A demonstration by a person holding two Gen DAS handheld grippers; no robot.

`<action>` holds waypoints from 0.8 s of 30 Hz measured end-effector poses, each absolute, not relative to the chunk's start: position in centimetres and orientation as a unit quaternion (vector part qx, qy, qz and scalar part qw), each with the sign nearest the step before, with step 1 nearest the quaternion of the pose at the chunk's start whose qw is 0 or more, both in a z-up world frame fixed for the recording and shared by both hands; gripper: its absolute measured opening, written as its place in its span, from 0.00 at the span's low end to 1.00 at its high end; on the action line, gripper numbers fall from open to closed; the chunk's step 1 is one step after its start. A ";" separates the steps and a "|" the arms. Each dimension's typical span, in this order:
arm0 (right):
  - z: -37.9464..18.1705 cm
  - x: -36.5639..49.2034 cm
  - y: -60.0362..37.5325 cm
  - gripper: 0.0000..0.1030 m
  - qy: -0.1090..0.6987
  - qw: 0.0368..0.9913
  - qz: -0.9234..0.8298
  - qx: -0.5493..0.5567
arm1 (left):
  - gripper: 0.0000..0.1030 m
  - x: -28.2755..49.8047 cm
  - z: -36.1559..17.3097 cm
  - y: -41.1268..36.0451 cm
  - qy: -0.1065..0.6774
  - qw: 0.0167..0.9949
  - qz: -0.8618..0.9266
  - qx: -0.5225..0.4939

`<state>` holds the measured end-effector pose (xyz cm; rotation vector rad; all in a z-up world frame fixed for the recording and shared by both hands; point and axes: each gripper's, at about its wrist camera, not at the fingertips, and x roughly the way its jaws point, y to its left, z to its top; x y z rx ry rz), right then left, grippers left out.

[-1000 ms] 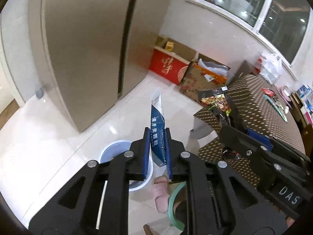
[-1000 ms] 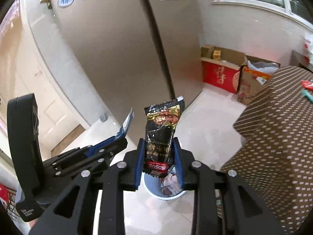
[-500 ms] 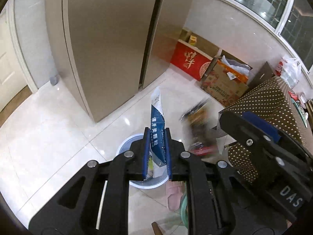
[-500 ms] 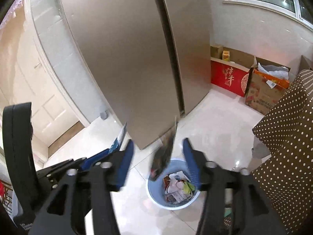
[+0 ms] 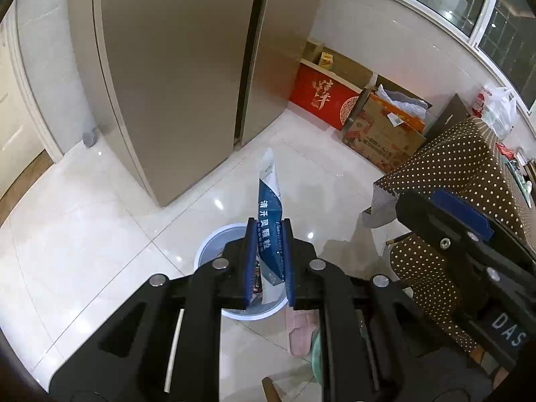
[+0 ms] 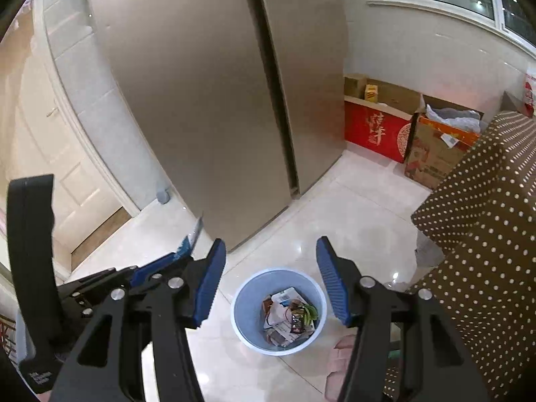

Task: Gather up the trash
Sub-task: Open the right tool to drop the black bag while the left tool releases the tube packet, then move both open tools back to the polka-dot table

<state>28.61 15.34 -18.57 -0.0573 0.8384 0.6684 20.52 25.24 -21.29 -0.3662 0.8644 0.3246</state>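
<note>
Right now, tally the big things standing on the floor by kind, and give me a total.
Blue trash bins: 1
Cardboard boxes along the wall: 3, namely the red box, the brown printed box and the plain box behind the red one
Fridges: 1
Tables with a dotted cloth: 1
Total: 6

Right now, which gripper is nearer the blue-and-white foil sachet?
Left. The left gripper's jaws are clamped on the sachet, over a pale blue round plastic bin. The right gripper is beside it, apart, jaws open and empty.
</note>
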 end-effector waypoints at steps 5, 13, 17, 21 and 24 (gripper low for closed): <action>-18.4 28.8 14.3 0.55 0.400 0.861 0.313 -0.022 | 0.14 20.7 -20.9 25.0 0.414 0.881 0.153 -0.173; -17.3 28.7 13.3 0.58 0.392 0.866 0.309 -0.012 | 0.14 21.0 -19.7 24.7 0.409 0.885 0.152 -0.164; -16.7 28.9 12.8 0.58 0.386 0.870 0.307 -0.008 | 0.25 21.2 -19.3 24.7 0.409 0.884 0.162 -0.158; -16.3 28.8 12.2 0.60 0.383 0.872 0.304 -0.003 | 0.73 20.4 -18.7 24.6 0.388 0.887 0.202 -0.150; -16.0 28.9 11.6 0.60 0.380 0.874 0.302 -0.001 | 0.73 20.5 -18.5 24.4 0.396 0.885 0.194 -0.149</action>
